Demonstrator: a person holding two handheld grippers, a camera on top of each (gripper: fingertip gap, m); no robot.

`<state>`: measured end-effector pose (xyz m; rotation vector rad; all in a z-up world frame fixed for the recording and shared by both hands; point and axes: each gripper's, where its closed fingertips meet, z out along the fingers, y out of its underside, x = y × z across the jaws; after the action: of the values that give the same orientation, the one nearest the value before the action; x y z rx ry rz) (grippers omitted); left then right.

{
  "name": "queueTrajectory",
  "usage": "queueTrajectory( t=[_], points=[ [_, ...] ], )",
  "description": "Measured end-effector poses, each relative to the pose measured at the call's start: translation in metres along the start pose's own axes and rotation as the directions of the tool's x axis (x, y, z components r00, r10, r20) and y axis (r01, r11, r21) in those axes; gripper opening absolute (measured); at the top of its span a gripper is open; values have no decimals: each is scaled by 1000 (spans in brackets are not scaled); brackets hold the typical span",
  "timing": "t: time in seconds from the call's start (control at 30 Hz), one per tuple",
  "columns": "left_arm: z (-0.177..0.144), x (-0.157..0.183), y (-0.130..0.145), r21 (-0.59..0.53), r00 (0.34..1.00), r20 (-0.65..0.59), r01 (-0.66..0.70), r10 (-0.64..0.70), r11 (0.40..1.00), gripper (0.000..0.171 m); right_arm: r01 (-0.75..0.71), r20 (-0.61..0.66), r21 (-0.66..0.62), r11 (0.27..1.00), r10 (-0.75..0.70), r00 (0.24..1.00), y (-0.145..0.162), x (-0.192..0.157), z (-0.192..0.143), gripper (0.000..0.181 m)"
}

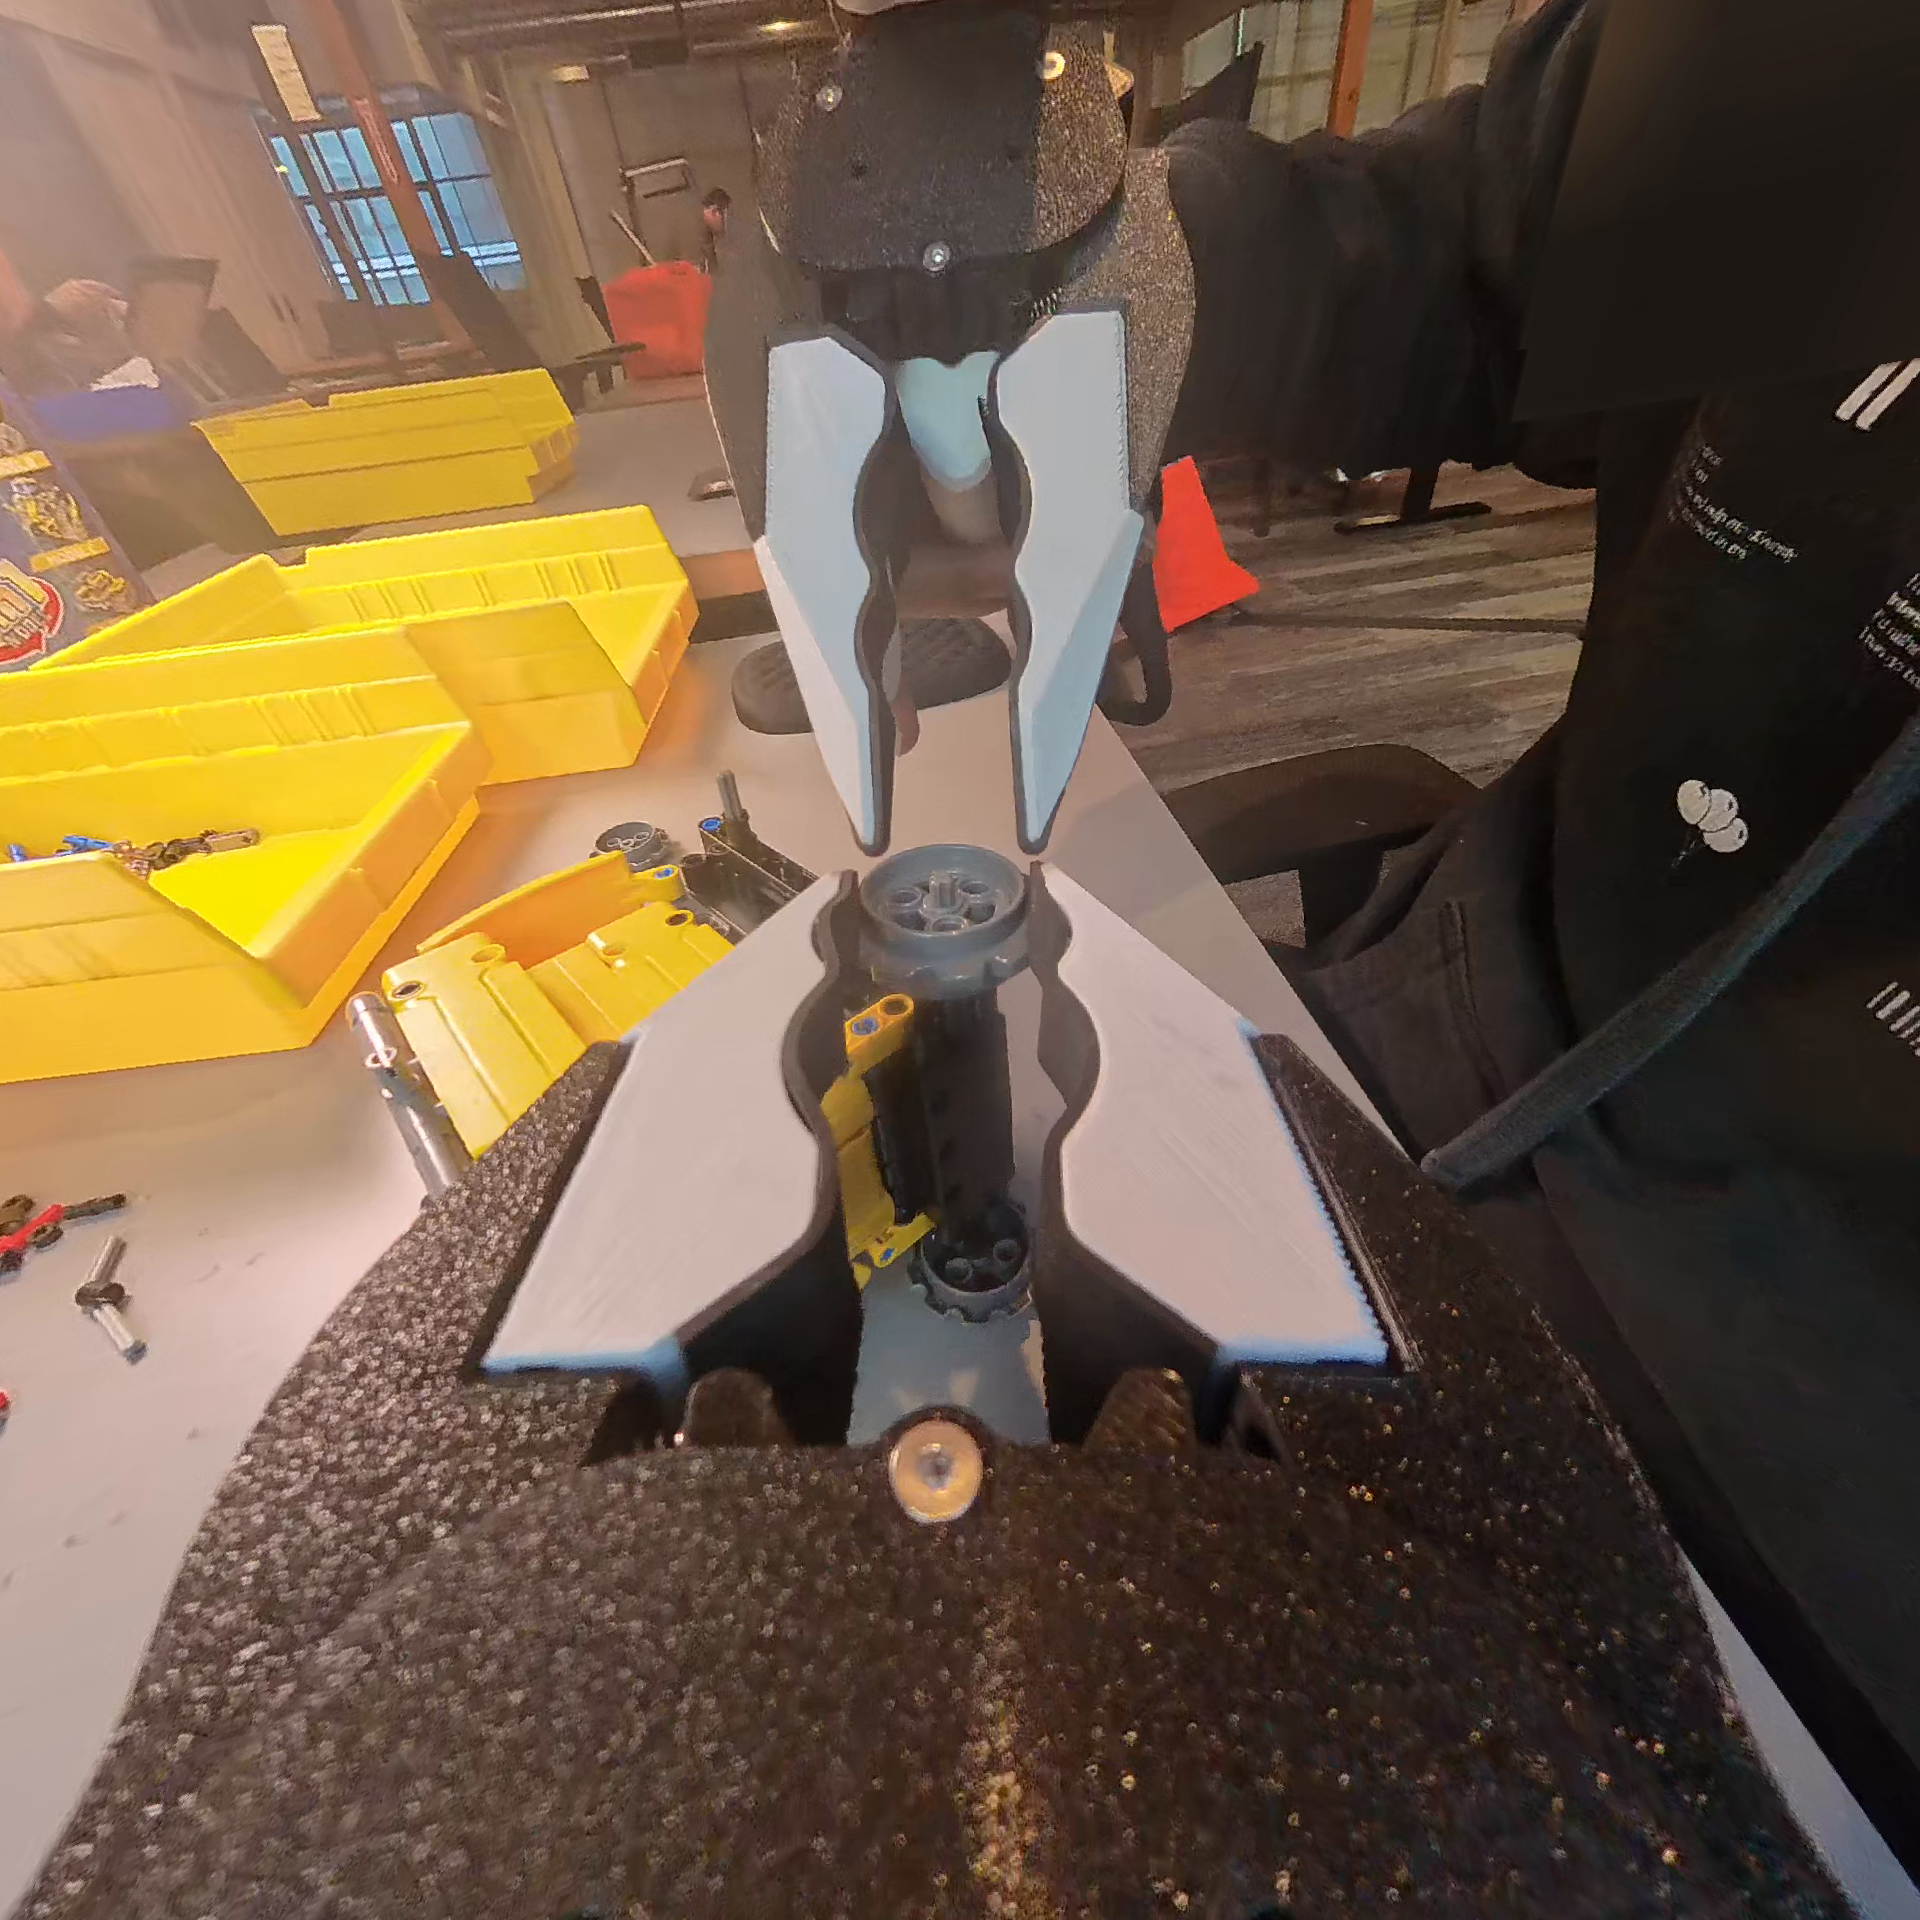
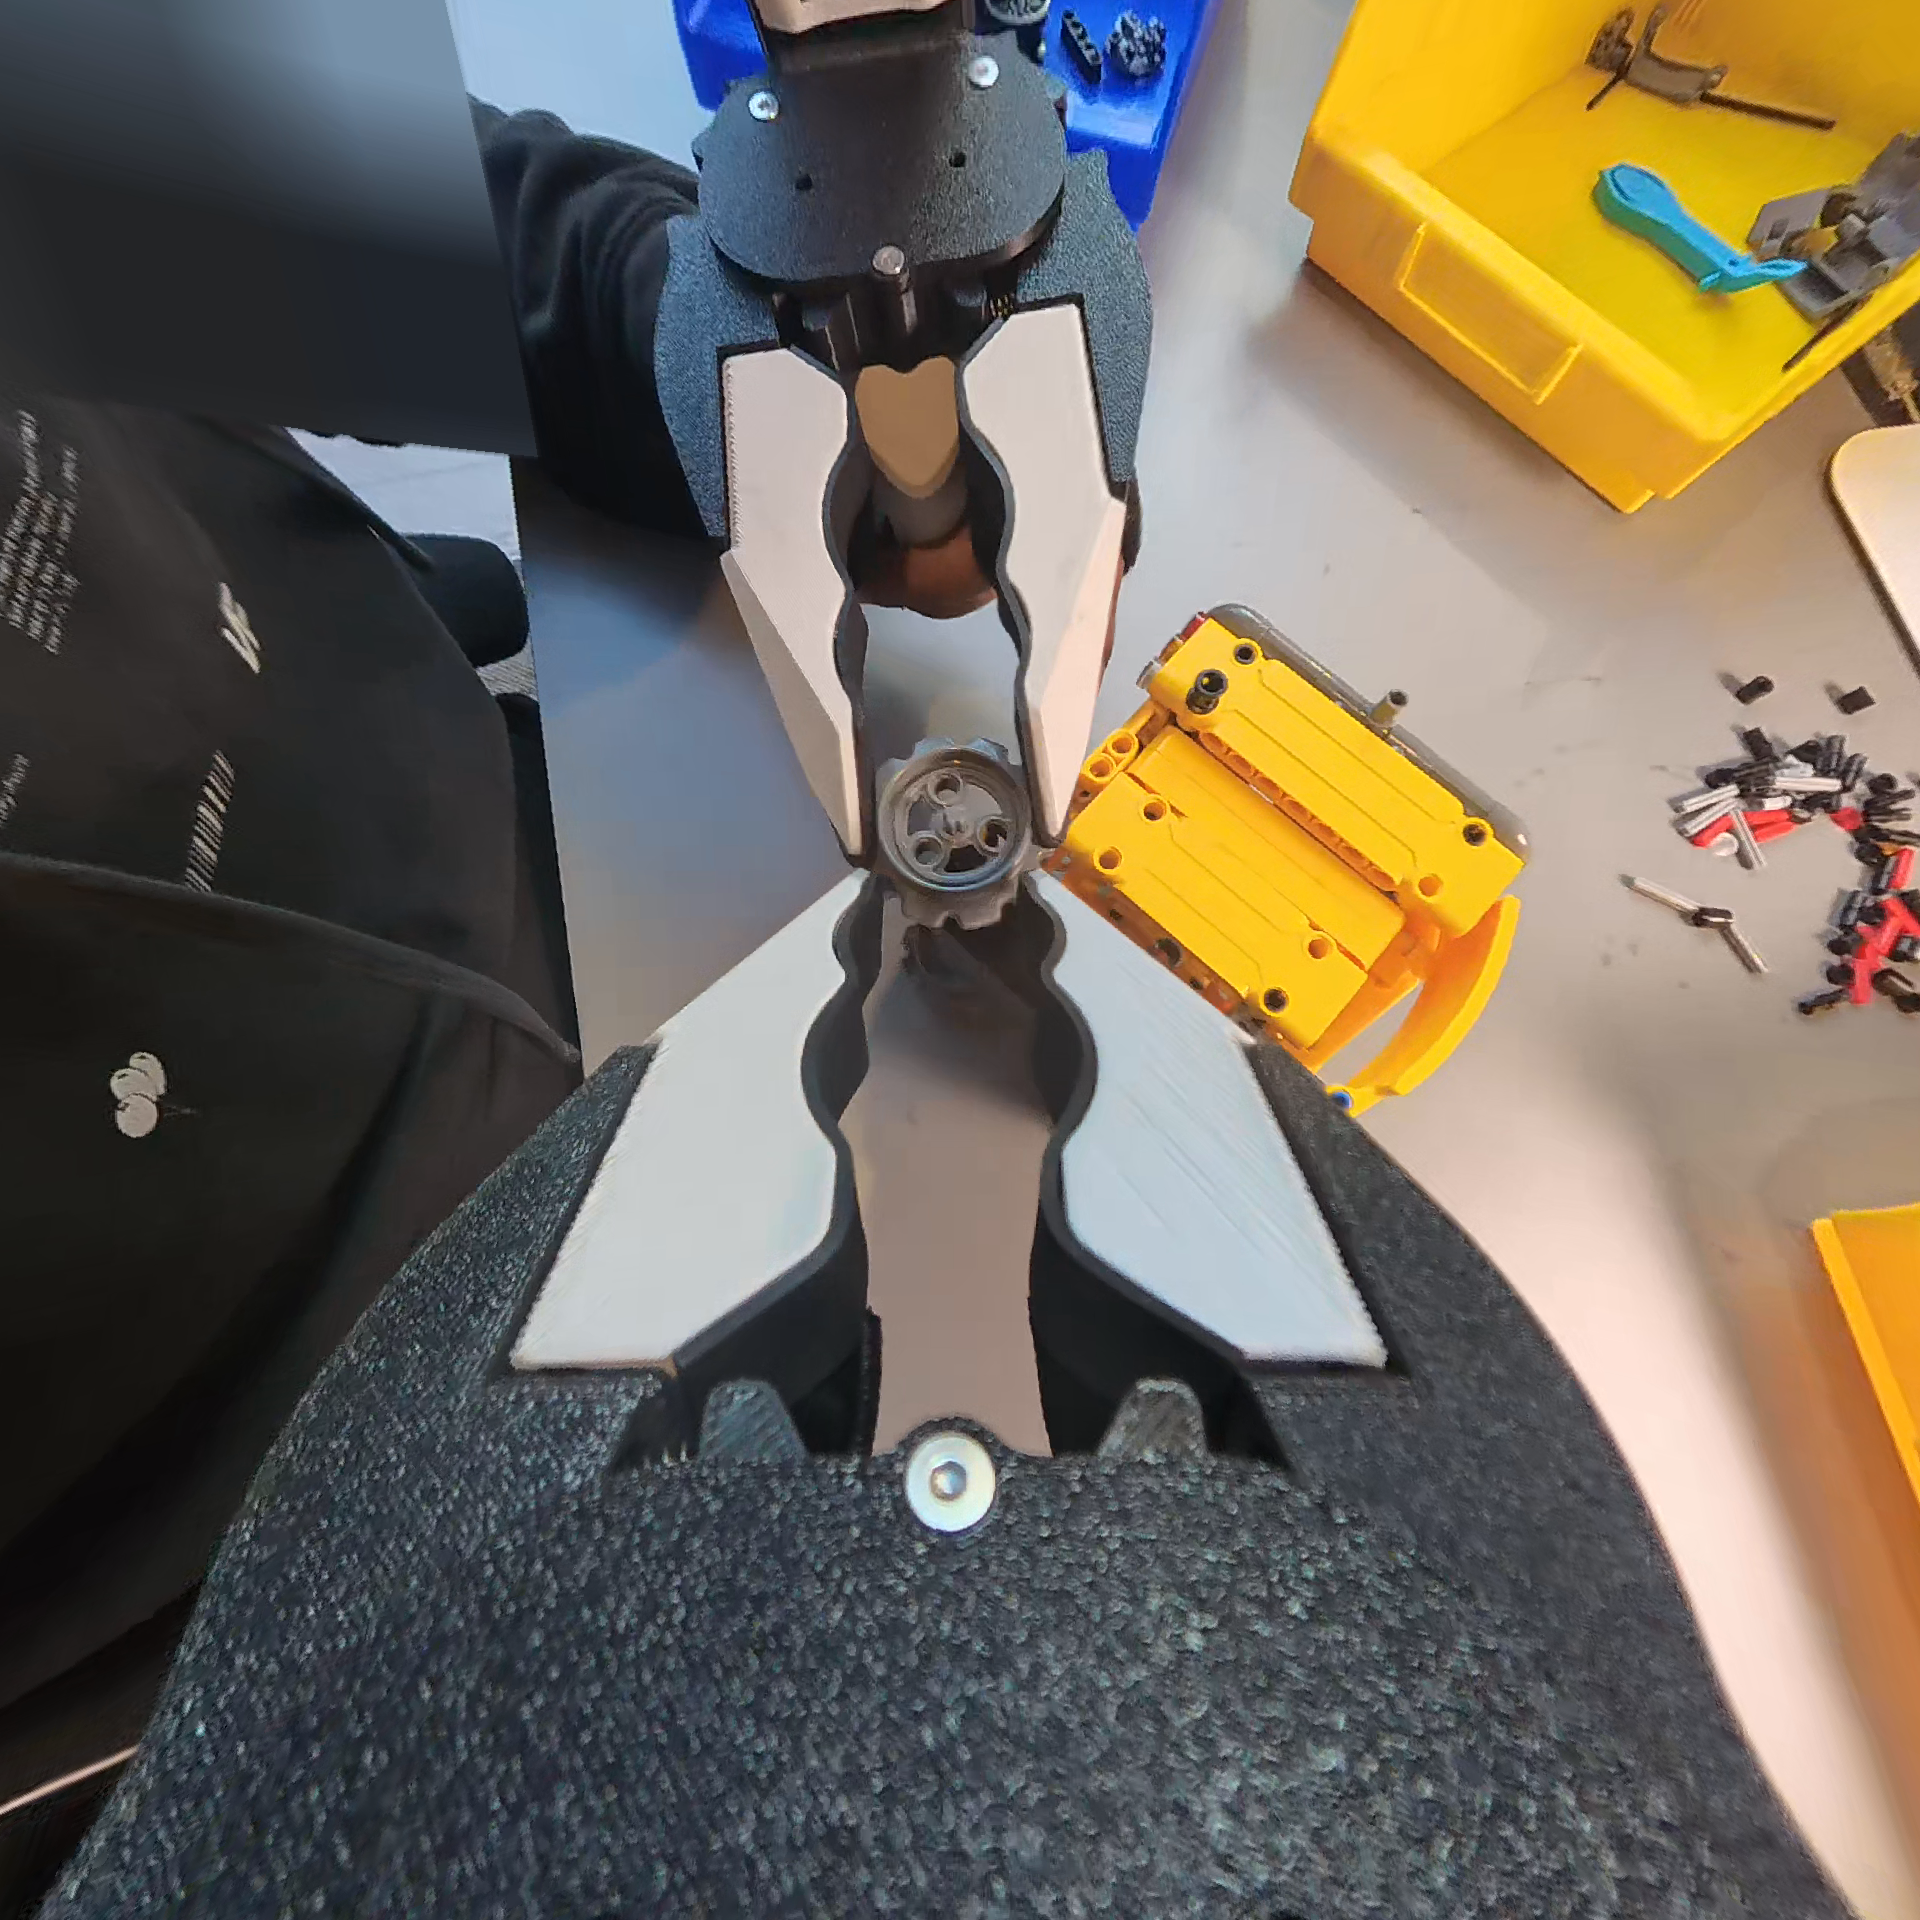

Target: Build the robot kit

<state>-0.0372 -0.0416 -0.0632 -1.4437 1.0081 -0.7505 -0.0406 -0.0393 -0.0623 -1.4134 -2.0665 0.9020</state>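
At centre of both wrist views, I am holding the left gripper (image 1: 940, 883) on a grey wheel (image 1: 940, 914). Its two tips are sitting on opposite sides of the rim, so I am reading it as pinching that wheel. The wheel is capping one end of a black axle block (image 1: 951, 1091), which is running back between the left fingers to a second wheel (image 1: 977, 1273) with a knobbed rim, low over the table (image 2: 1299, 468). Opposite, I am pointing the right gripper (image 2: 951, 883) tip to tip at the left one. Its jaws are standing parted to about the wheel's width and its tips are reaching the rim, but I cannot tell whether they are gripping or merely flanking it. A yellow model (image 2: 1288, 831) of brick panels is lying on the table just beside the wheel and appears joined to the axle block, though the joint is hidden from me. Yellow bins (image 1: 312, 831) are standing well apart on the left gripper's side, and loose pins (image 2: 1808, 831) are lying scattered beyond the model. I am judging the wheel to be light, stiff moulded plastic with a smooth, rather slippery rim. It is best held across the rim's full width, since the press-fit axle joint is likely the weakest point under any twisting or prying.
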Motion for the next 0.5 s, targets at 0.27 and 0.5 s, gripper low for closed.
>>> queueTrajectory(
  t=[0.27, 0.5],
  points=[
    [-13, -11, 1, 11, 999, 25, 34, -34, 999, 36, 26, -20, 1, 1000, -26, 999, -12, 7, 5, 26],
    [-13, -6, 0, 29, 998, -15, 64, -63, 998, 37, -8, 9, -4, 1000, 8, 1000, -11, 9, 6, 26]
  ],
)
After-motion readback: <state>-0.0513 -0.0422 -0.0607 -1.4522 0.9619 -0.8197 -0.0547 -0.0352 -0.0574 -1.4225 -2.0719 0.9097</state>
